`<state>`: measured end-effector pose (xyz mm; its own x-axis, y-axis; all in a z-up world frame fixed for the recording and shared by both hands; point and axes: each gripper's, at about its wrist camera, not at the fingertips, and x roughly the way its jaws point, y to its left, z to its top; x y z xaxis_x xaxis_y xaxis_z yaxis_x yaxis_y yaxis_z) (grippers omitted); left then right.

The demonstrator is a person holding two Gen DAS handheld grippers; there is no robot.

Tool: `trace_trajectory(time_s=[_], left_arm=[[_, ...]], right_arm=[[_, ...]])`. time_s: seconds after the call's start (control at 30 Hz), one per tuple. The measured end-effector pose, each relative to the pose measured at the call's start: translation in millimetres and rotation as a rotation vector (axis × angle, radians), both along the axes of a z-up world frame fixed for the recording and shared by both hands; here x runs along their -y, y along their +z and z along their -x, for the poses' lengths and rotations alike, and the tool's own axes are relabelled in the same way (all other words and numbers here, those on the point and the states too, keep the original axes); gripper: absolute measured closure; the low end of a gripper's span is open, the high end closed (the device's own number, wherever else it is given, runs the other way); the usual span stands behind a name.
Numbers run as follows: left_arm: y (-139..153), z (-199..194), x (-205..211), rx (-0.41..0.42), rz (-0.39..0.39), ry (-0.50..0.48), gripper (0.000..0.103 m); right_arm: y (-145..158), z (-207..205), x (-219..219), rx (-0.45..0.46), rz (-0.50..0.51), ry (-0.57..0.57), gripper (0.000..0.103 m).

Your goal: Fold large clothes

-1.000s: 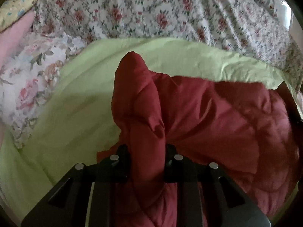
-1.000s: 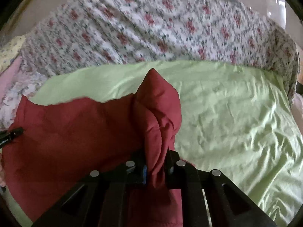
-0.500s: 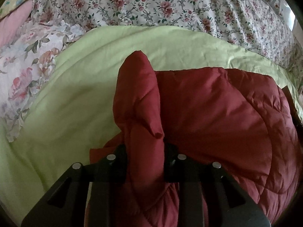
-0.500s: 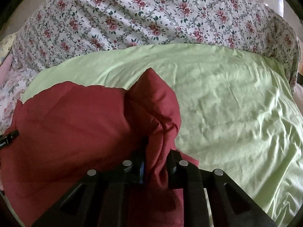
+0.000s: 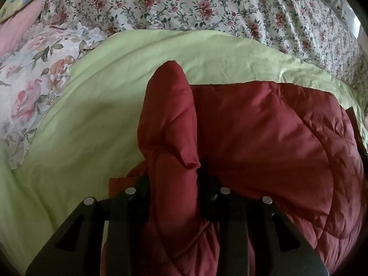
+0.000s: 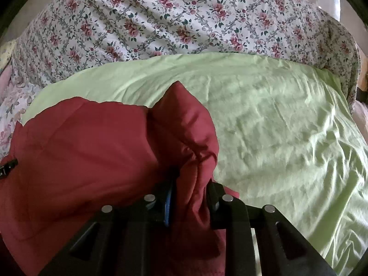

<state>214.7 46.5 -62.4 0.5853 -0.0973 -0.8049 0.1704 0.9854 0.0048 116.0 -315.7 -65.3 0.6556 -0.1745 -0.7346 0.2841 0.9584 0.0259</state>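
A dark red quilted jacket (image 5: 264, 138) lies spread on a light green sheet (image 5: 92, 126). In the left wrist view a puffy upright fold of it fills the gap of my left gripper (image 5: 173, 179). The jaws are opening and the fold still touches both fingers. In the right wrist view the jacket (image 6: 87, 142) spreads to the left, and a bunched fold of it stands between the fingers of my right gripper (image 6: 189, 188). These jaws are opening too, with the cloth still caught between them. A blue pad (image 6: 169, 204) shows beside the fold.
The green sheet (image 6: 276, 126) stretches bare to the right of the jacket. Behind it lies a floral bedspread (image 5: 207, 7). A flowered pillow (image 5: 30, 73) and a pink one (image 5: 16, 32) sit at the far left. A small black tab (image 6: 7, 165) shows at the jacket's left edge.
The jacket's body has sunk flat onto the green sheet. Both pairs of fingers stand slightly wider around their folds. Neither hand has shifted much.
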Motion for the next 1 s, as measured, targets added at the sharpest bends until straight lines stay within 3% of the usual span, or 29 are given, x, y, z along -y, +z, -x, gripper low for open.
trace_trajectory(time_s=[0.2,0.4,0.7,1.0], left_arm=[[3.3,5.1,-0.5,0.0,0.003,0.016,0.067],[23.2,29.0,-9.5,0.028,0.03,0.03,0.057],[53.3,82.5,-22.3,0.101,0.06,-0.003,0.057],[40.1,122.1,2.2,0.062,0.07,-0.123,0.056]], right_arm=[[-0.5,0.6,-1.2,-0.001,0.001,-0.003,0.081],[-0.9,-0.8,1.3,-0.008,-0.007,-0.006,0.074],[1.5,3.4,1.7,0.0,-0.008,-0.019,0.069],[23.3,39.7,-2.4,0.066,-0.04,-0.023,0.045]])
